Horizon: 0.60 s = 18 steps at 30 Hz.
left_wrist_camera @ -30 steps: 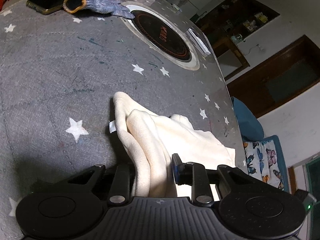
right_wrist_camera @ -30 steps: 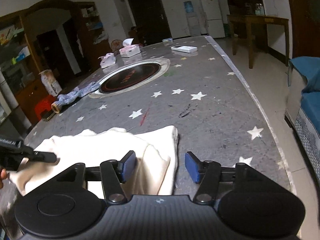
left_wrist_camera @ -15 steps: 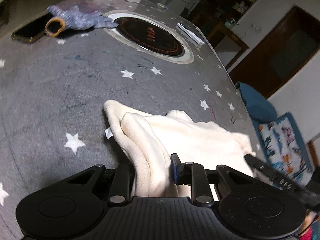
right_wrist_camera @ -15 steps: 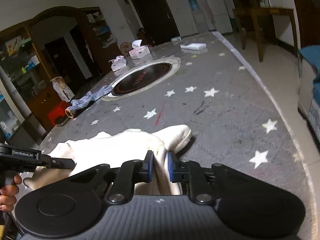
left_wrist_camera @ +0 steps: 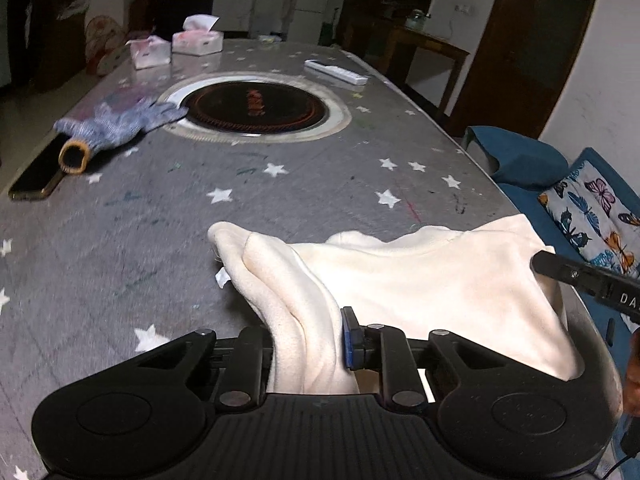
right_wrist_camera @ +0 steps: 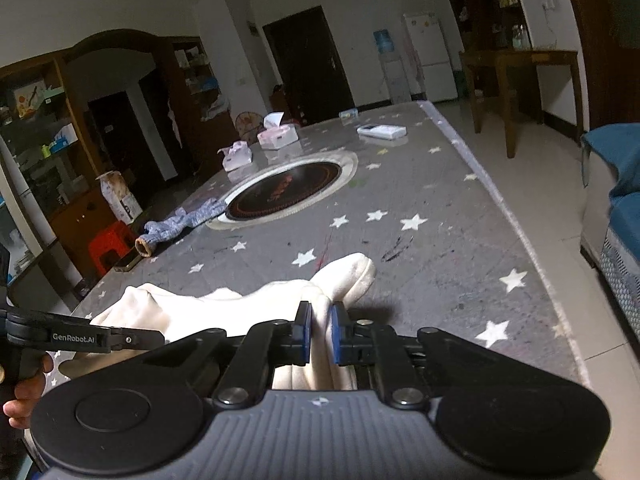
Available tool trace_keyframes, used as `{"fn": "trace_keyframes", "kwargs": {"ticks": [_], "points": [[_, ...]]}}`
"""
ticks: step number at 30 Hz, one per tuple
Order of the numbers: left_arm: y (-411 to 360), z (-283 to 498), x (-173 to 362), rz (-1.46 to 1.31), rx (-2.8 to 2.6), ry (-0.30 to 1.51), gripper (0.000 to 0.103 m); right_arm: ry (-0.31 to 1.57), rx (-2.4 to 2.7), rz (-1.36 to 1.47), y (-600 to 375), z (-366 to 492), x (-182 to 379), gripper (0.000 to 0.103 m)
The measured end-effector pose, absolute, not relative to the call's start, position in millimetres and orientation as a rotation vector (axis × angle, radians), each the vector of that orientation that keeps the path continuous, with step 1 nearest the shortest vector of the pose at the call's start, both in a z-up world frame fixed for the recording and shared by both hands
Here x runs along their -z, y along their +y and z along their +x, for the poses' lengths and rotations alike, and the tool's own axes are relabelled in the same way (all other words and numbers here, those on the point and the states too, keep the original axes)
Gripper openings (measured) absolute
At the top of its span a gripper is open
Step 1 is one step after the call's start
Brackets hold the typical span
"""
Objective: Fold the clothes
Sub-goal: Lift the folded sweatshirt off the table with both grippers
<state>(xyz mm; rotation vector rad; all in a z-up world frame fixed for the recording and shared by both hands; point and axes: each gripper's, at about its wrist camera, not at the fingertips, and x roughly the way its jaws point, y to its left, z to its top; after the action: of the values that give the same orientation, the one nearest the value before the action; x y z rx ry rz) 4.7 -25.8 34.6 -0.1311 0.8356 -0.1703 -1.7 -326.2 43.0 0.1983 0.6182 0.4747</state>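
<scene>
Cream garment (left_wrist_camera: 420, 284) lies bunched on the near end of the grey star-printed tabletop (left_wrist_camera: 132, 232), stretched between the two claws and lifted off the surface along its held edges. Left claw (left_wrist_camera: 308, 340) pinches a thick rolled fold of it; its jaws have just been closing a little further, with the cloth between them. Right claw (right_wrist_camera: 318, 334) is pressed nearly together on a thinner fold, its blue pads (right_wrist_camera: 303, 332) squeezing the fabric.

Well ahead of both claws sits the round black cooktop (left_wrist_camera: 256, 106) set into the tabletop. Only the left wrist view shows the blue cushion (left_wrist_camera: 520, 156) and the butterfly-print cloth (left_wrist_camera: 596, 216) off to the right of the claw, and the right claw's black finger (left_wrist_camera: 580, 276) touching the garment's far corner. Only the right wrist view shows the white refrigerator (right_wrist_camera: 426, 58) and wooden side table (right_wrist_camera: 520, 80) far ahead, the red stool (right_wrist_camera: 110, 246) on the floor to the left, and a hand (right_wrist_camera: 28, 396) gripping the left claw's handle.

A blue-grey knit glove (left_wrist_camera: 116, 124) lies ahead and left of the left claw, touching the cooktop's rim, with a dark phone (left_wrist_camera: 36, 174) just beside its cuff. Two tissue boxes (left_wrist_camera: 198, 40) and a white remote (left_wrist_camera: 336, 72) stand beyond the cooktop.
</scene>
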Motion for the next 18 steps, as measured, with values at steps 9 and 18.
{"fn": "trace_keyframes", "kwargs": {"ticks": [9, 18], "points": [[-49, 4, -48, -0.058, 0.214, 0.794, 0.02, 0.547, -0.447, 0.165, -333, -21, -67, 0.009], [-72, 11, -63, -0.006, 0.247, 0.759, 0.02, 0.507, -0.403, 0.157, -348, -26, -81, 0.009]]}}
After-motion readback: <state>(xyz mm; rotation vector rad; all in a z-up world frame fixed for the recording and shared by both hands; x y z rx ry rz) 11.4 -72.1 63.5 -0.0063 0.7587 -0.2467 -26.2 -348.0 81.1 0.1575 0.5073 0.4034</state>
